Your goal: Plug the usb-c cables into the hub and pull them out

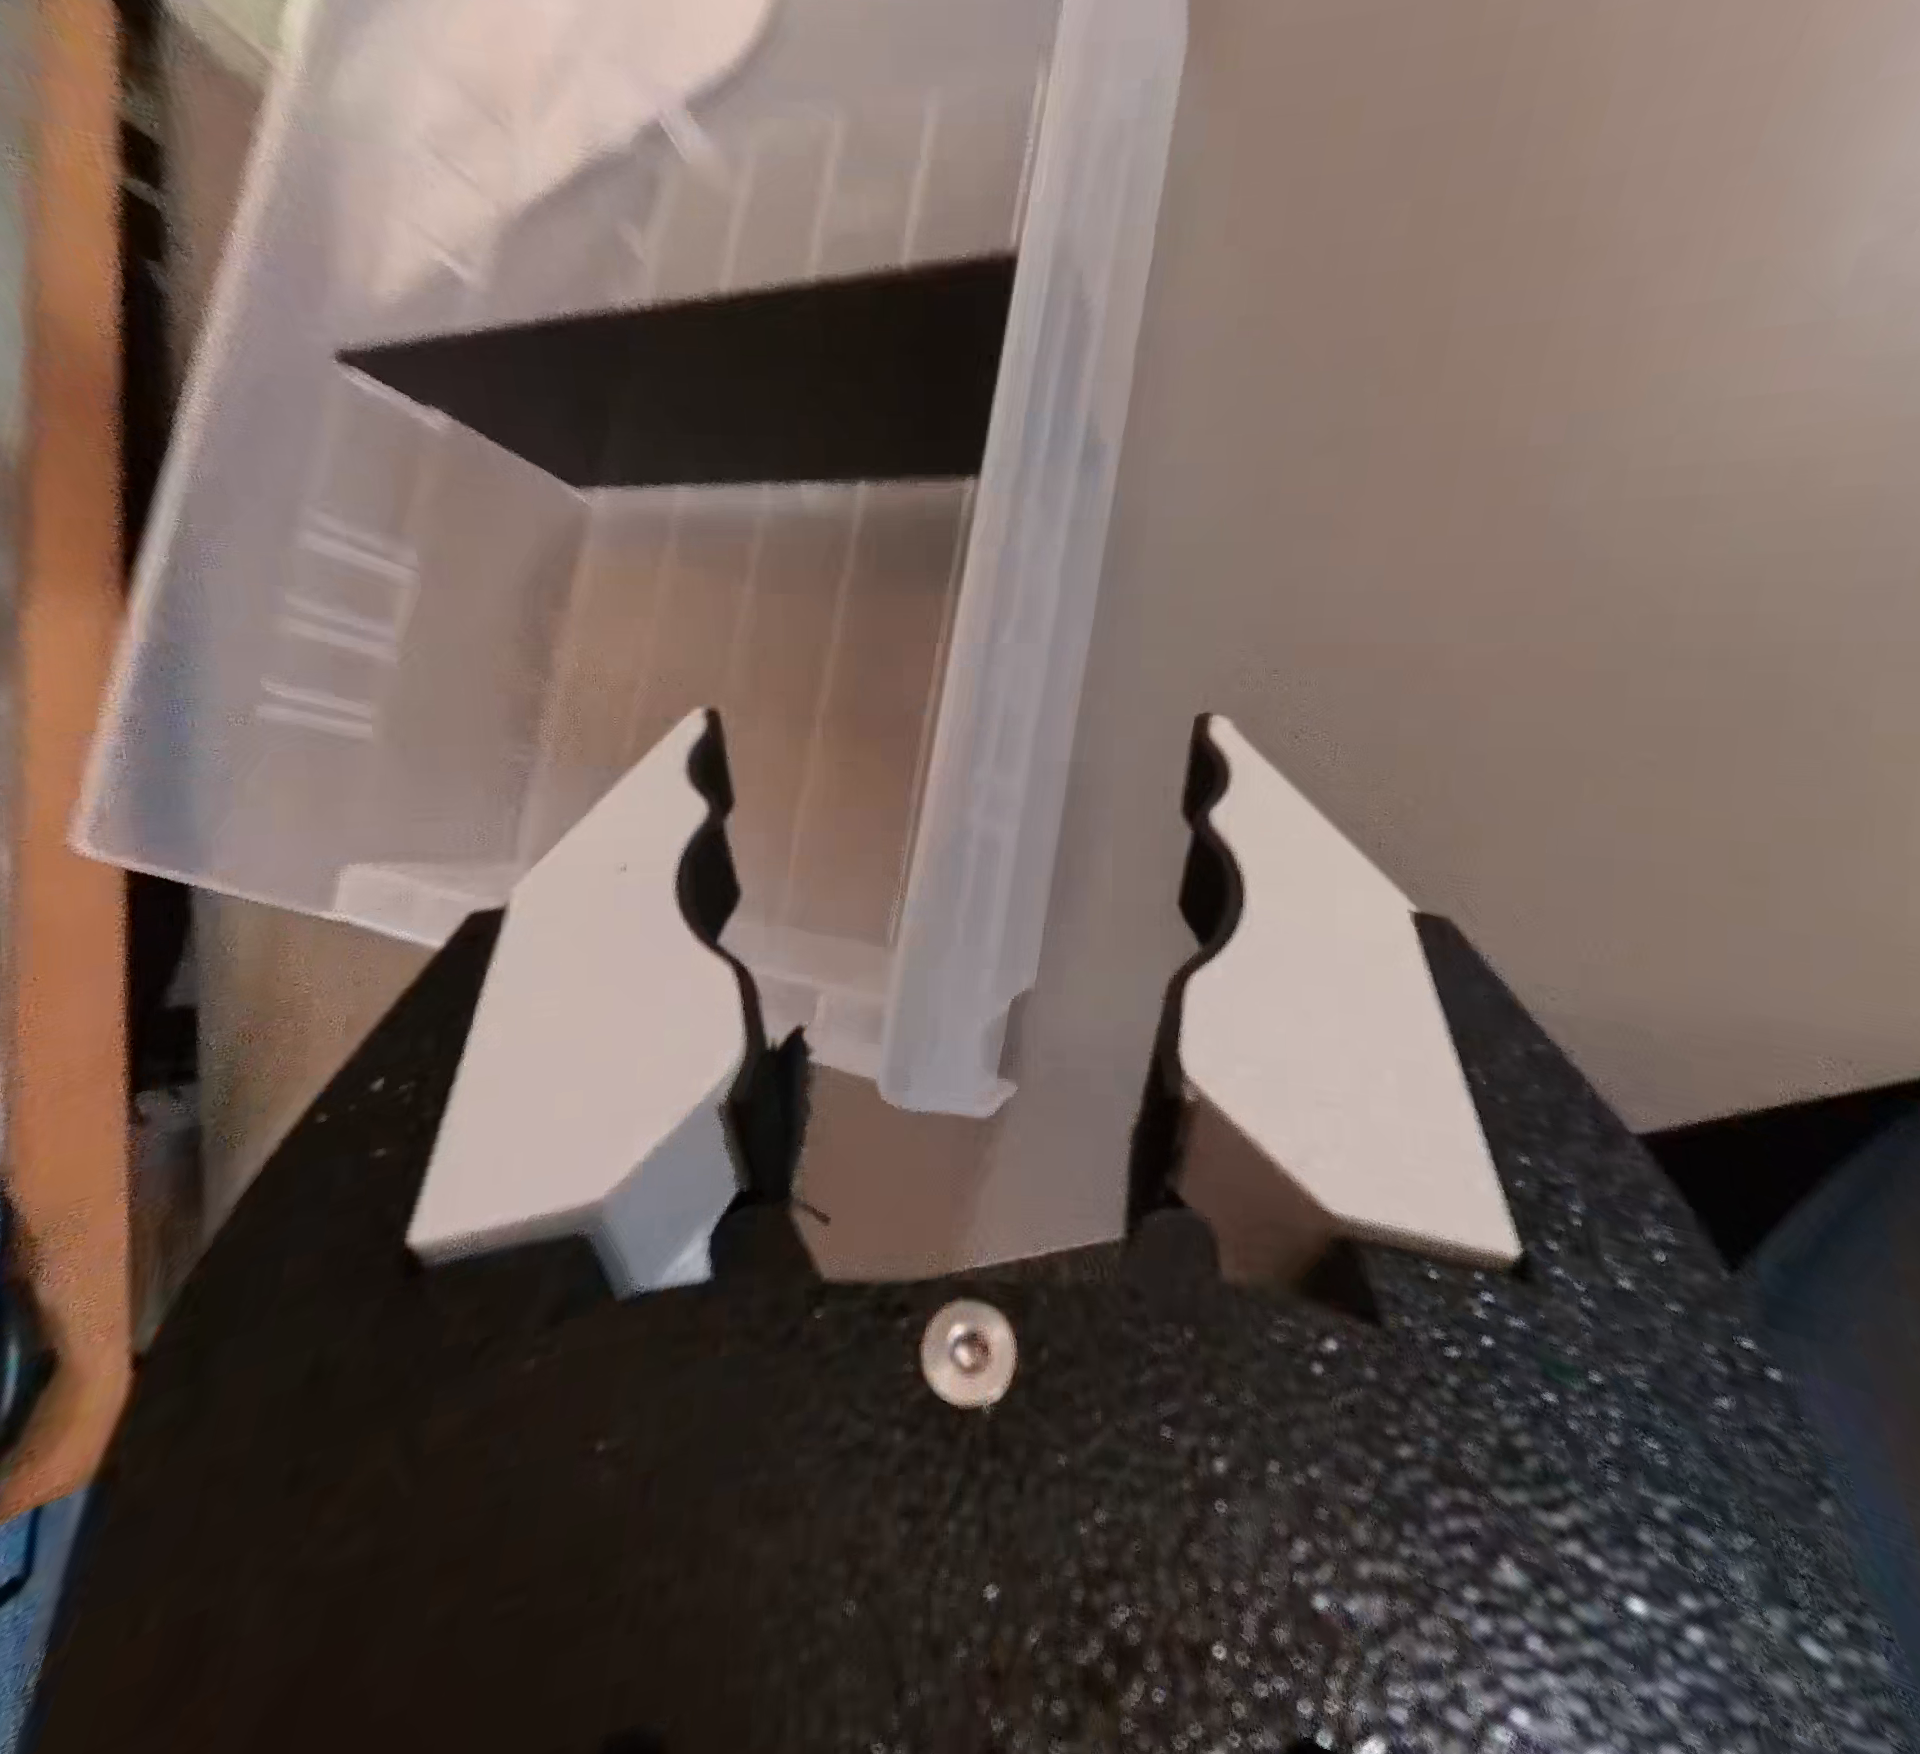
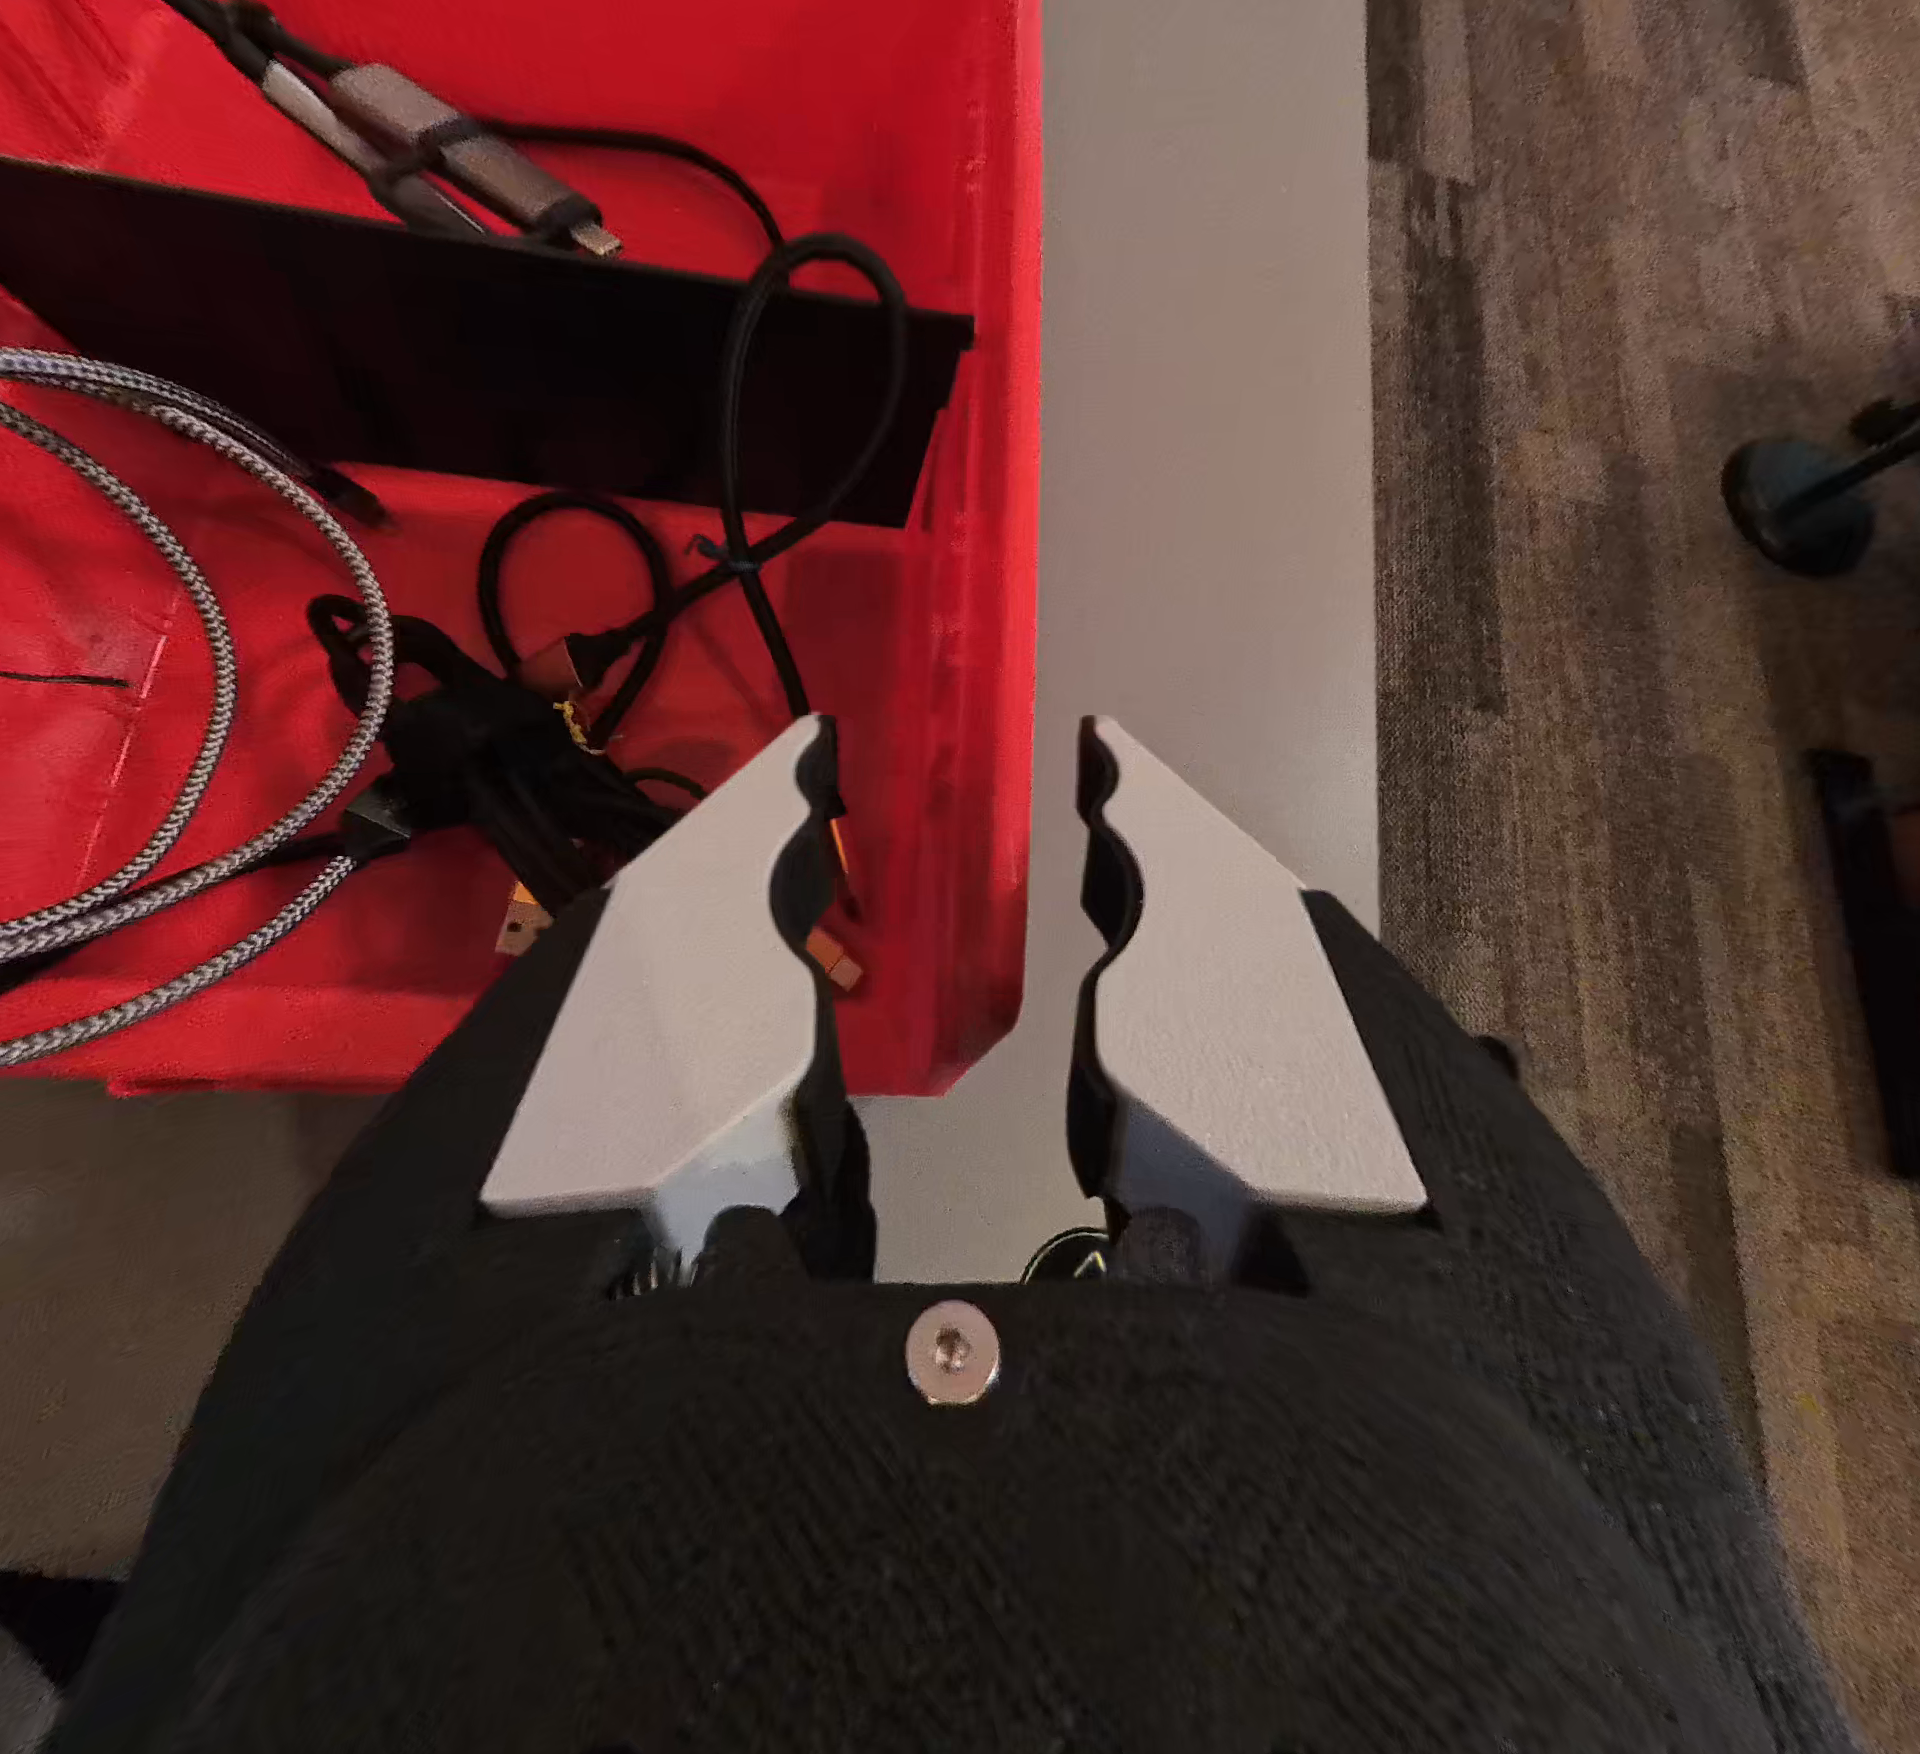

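Note:
In the right wrist view a red bin (image 2: 997, 416) holds a tangle of cables: black cables (image 2: 758, 478) with orange-tipped plugs (image 2: 836, 961), a grey braided cable (image 2: 208, 592), and grey metal connectors (image 2: 457, 146) beyond a black divider (image 2: 468, 354). My right gripper (image 2: 954, 730) is open and empty, straddling the bin's right wall near its front corner. No hub can be made out. In the left wrist view my left gripper (image 1: 954, 725) is open and empty, with the right wall of a clear plastic bin (image 1: 1039, 561) between its jaws.
The clear bin has a black divider (image 1: 707, 374) and looks empty. Both bins sit on a pale tabletop (image 1: 1507, 457), also in the right wrist view (image 2: 1205, 354). Its right edge drops to a wood-pattern floor (image 2: 1610, 561) with a dark stand base (image 2: 1797, 499).

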Demonstrator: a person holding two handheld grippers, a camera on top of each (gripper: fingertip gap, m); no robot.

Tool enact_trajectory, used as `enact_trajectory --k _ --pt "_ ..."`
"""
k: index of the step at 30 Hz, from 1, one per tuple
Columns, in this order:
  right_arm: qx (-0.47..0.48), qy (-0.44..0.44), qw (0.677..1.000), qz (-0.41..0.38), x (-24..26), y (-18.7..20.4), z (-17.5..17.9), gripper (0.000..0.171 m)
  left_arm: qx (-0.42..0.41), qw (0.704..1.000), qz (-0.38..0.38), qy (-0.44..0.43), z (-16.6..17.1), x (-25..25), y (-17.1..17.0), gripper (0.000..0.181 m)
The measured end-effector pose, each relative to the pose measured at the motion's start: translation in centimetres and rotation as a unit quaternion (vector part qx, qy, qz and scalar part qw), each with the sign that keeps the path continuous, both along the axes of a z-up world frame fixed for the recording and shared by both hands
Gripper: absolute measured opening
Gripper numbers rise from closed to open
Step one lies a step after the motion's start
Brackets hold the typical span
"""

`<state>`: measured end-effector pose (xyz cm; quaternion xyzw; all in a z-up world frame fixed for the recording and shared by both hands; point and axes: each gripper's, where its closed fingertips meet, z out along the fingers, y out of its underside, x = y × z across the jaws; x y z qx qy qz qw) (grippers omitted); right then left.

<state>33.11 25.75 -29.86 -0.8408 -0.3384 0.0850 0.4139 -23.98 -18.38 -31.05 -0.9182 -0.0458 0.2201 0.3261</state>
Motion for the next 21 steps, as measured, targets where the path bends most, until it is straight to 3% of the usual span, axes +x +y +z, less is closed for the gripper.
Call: enact_trajectory --k 5,13,21 --pt "-0.002 -0.036 0.999 -0.013 0.0 0.5 -1.1 0.020 -0.052 0.996 -0.032 -0.063 -2.8 0.4 -1.3 0.017" --pt "-0.015 0.005 1.000 0.007 -0.7 0.3 -1.2 0.005 -0.041 0.995 -0.084 -0.032 -2.4 1.6 -0.6 0.005" --pt "-0.023 0.056 0.996 0.059 -3.5 -0.2 -1.0 0.005 0.018 0.996 -0.086 -0.034 -1.6 2.8 -0.7 0.003"
